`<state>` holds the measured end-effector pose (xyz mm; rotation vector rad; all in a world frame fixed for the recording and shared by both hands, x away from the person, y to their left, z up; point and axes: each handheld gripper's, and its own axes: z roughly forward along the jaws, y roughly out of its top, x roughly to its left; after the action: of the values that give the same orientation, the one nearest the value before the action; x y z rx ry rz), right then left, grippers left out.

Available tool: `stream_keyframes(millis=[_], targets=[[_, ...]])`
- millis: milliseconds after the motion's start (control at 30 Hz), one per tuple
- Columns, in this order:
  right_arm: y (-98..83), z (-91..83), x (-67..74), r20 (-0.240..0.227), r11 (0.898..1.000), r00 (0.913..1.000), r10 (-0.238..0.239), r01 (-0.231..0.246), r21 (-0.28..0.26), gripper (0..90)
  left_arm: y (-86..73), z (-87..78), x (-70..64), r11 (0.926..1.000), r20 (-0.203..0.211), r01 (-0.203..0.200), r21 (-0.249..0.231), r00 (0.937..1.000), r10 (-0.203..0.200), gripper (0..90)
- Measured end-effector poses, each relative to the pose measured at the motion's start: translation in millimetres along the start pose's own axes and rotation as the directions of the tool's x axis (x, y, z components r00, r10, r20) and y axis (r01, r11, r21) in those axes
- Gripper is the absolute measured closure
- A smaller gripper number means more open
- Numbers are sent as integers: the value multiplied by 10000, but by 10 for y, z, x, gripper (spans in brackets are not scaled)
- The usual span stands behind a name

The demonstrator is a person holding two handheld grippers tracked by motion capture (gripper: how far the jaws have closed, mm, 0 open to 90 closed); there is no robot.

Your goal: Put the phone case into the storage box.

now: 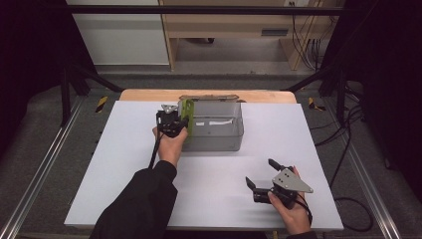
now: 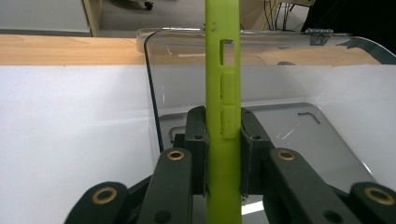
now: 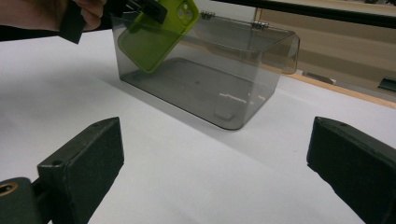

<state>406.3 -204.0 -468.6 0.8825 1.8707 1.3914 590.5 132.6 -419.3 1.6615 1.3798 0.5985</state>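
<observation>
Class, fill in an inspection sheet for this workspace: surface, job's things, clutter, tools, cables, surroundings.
Surface: white table top, bare around the work.
Job's things: green phone case held at the left end of a clear smoky box.
Clutter: nothing seen.
Tools: left tool shut on the case; right tool open, empty, near the table's front right.
Cables: one trails from each tool; more on the floor at right.
Surroundings: wooden furniture behind, dark frame around.

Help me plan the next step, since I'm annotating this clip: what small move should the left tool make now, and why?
Probably lower the green phone case into the clear bin. The left tool clamps it on edge at the bin's near end, above the floor; the right tool waits open, away from the bin.
</observation>
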Motion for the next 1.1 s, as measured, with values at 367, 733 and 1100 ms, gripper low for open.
stream_keyframes(millis=[367,733,1100], targets=[[1,-5,-6,11,10000,10000,40,-40,4,40,18,-2,-1,9996,52,30,282,10000,-32,771],[-1,1,0,-43,10000,10000,17,-17,21,40,24,5,-12,9993,-84,-1,384,10000,4,770],[-2,7,5,-50,10000,10000,32,-31,65,39,30,15,-3,9988,-175,100,479,9998,-91,765]])
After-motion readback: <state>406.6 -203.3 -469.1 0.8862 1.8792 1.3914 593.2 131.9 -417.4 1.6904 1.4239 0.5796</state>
